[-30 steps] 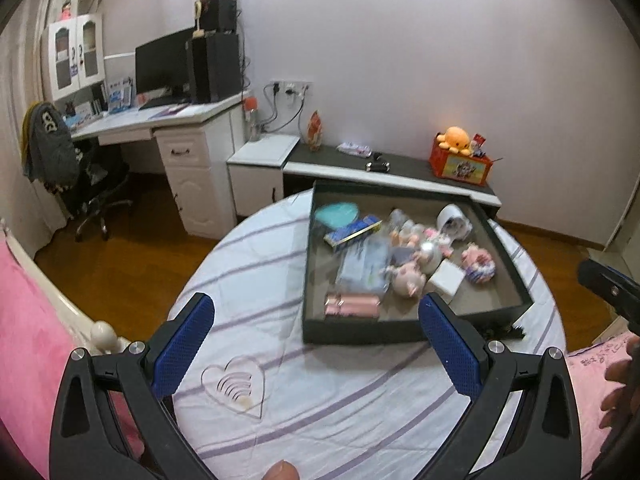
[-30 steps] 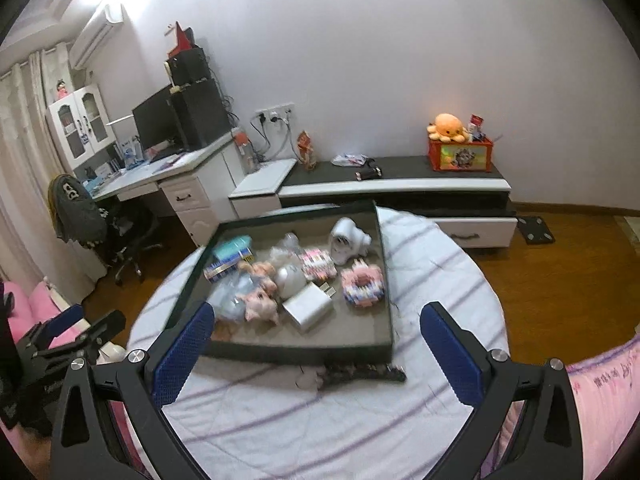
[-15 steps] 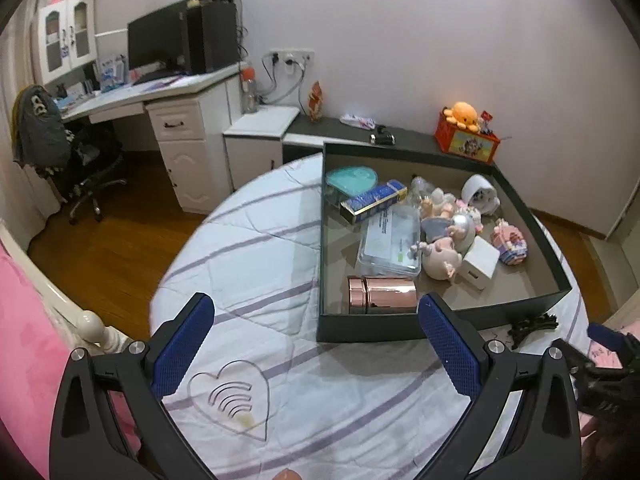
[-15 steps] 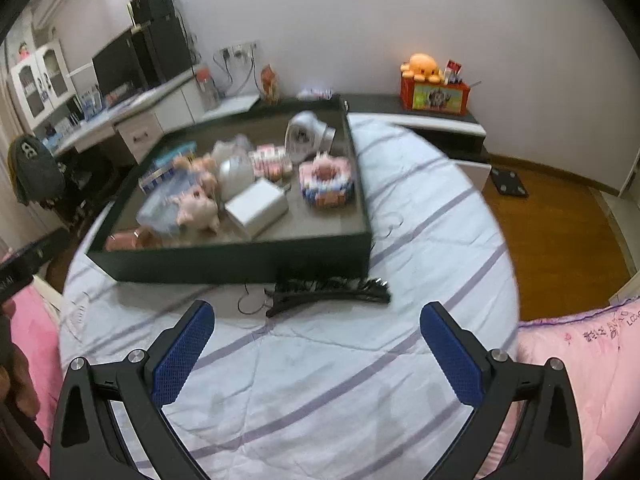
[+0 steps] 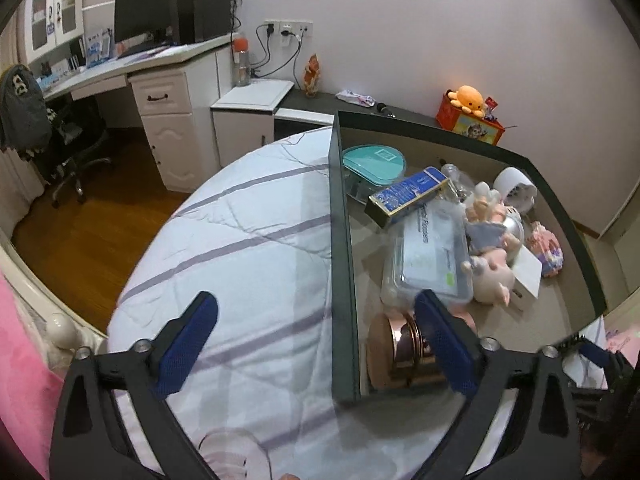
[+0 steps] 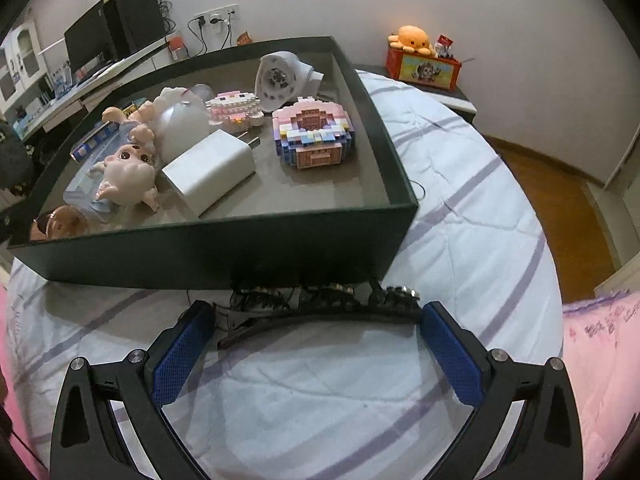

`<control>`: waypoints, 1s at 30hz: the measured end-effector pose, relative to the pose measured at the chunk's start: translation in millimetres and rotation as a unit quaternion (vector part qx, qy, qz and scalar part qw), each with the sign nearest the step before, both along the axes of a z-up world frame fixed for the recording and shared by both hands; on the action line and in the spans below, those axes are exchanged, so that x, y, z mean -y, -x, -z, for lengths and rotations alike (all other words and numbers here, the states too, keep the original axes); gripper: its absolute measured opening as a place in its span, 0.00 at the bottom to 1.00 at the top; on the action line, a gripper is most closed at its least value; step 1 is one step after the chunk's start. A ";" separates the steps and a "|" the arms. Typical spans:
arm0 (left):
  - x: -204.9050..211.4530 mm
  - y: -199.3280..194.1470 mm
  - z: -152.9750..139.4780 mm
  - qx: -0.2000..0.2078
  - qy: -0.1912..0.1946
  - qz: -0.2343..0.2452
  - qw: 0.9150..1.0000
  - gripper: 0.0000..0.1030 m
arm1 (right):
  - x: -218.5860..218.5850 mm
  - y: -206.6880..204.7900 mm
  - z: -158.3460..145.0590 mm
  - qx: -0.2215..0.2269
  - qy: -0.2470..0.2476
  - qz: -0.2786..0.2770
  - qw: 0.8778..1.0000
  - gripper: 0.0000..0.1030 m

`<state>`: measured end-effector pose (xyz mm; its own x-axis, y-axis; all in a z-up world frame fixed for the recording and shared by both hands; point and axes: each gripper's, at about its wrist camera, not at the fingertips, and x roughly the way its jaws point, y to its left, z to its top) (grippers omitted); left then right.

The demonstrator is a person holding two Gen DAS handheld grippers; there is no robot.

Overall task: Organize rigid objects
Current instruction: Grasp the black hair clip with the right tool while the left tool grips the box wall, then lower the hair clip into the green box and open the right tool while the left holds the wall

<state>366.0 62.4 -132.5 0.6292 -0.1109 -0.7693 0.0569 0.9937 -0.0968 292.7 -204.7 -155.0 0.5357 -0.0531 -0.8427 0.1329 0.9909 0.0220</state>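
A dark green box sits on the striped round table, holding a rose-gold cylinder, a clear plastic case, a blue carton and a teal-lidded tub. My left gripper straddles the box's left wall; its jaws are closing, and the pads touch nothing. In the right wrist view the box also shows a white charger, a pig doll and a brick donut. A black hair clip lies on the cloth before the box, between the tips of my open right gripper.
White striped cloth covers the table, and pink bedding lies beside it. A clear heart-shaped dish sits under the left gripper. Beyond stand a white desk, an office chair and a low cabinet with an orange plush.
Both grippers have come down toward the table. The left one shifted right until it straddles the box wall, its jaws slightly narrower. The right one dropped onto the hair clip.
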 end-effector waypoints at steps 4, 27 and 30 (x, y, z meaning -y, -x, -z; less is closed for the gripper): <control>-3.6 -8.1 6.4 -0.010 0.011 -0.003 1.000 0.46 | -3.5 0.2 0.1 0.002 0.010 -0.004 1.000 0.96; 13.2 6.0 4.0 -0.013 0.003 0.027 1.000 0.06 | -19.4 29.3 -42.3 0.041 -0.029 -0.056 0.997 0.94; 13.0 7.2 3.4 -0.012 0.003 0.026 1.000 0.06 | -24.7 34.8 -58.5 0.054 -0.044 -0.071 0.995 0.94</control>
